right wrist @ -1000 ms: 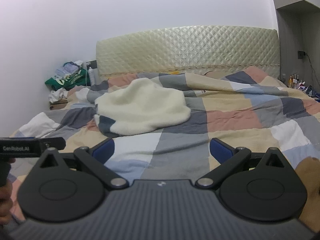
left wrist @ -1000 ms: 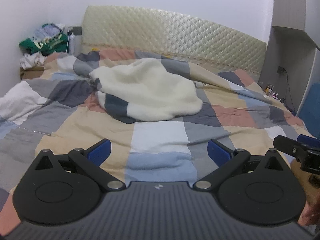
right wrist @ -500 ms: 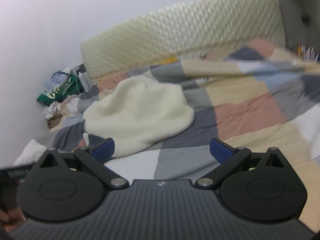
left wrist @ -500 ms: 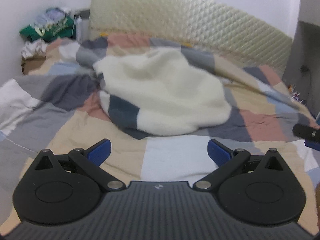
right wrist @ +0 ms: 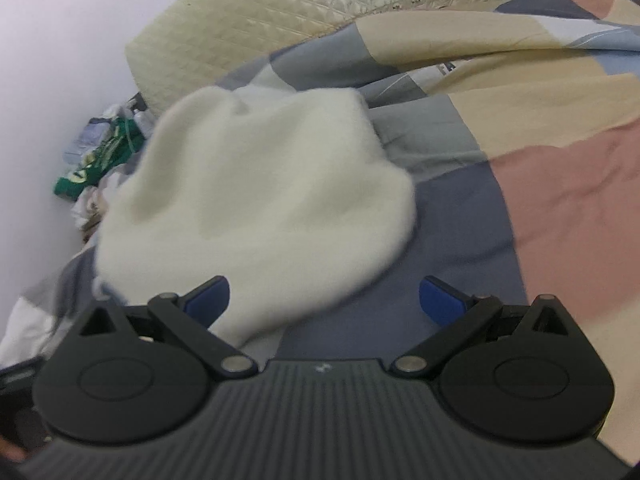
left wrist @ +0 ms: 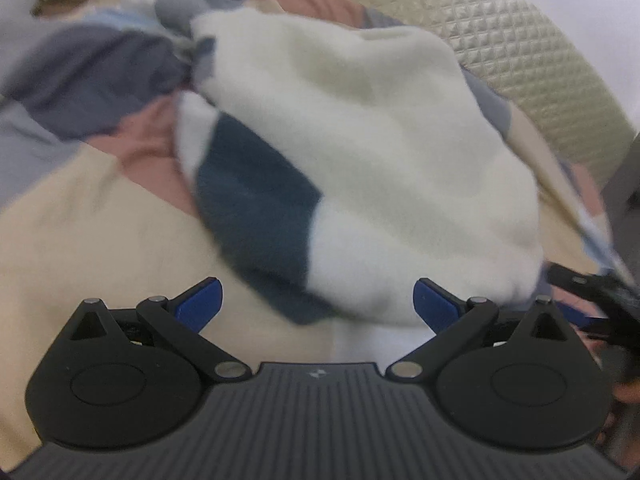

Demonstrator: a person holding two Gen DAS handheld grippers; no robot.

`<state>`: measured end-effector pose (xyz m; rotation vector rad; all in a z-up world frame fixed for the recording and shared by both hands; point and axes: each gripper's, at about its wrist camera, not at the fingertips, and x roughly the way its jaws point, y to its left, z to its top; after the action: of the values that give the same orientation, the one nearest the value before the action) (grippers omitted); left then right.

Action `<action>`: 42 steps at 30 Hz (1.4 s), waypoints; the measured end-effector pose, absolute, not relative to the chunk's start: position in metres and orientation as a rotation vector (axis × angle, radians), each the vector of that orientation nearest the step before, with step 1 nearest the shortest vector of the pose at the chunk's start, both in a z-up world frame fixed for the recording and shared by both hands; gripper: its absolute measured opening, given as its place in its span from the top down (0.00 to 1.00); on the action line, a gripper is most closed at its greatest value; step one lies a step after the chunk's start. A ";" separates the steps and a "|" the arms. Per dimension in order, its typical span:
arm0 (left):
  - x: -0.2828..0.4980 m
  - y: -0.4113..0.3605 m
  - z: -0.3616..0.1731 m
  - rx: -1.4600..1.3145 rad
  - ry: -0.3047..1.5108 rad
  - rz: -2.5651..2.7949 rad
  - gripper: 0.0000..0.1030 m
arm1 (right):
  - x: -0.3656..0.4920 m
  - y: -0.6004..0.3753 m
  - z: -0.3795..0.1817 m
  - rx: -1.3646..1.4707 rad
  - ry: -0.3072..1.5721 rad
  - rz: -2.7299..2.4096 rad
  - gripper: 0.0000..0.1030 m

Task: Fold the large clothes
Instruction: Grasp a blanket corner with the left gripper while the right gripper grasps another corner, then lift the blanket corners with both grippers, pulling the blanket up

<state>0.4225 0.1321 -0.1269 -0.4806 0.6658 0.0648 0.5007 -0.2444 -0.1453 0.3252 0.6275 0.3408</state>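
A cream fleece blanket lies bunched on a patchwork bed cover, with a navy and white patch at its near edge. It also shows in the right wrist view. My left gripper is open and empty, close in front of the bundle's near edge. My right gripper is open and empty, at the bundle's right near edge; its left fingertip overlaps the fleece in view. The right gripper's tip shows at the left view's right edge.
A quilted cream headboard stands behind the bed. A pile of clothes with a green item sits by the wall at the left. The patchwork cover stretches out to the right.
Both grippers have moved forward and down toward the fleece bundle, which now fills much more of each view. Both stay open.
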 end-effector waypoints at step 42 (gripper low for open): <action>0.100 0.184 0.016 -0.779 0.333 0.100 0.83 | 0.199 -0.224 -0.015 0.337 0.496 0.599 0.82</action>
<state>0.0999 0.1839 0.0163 -0.7795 0.3328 0.1004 0.1987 -0.2238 -0.0154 0.3374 0.4962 0.5992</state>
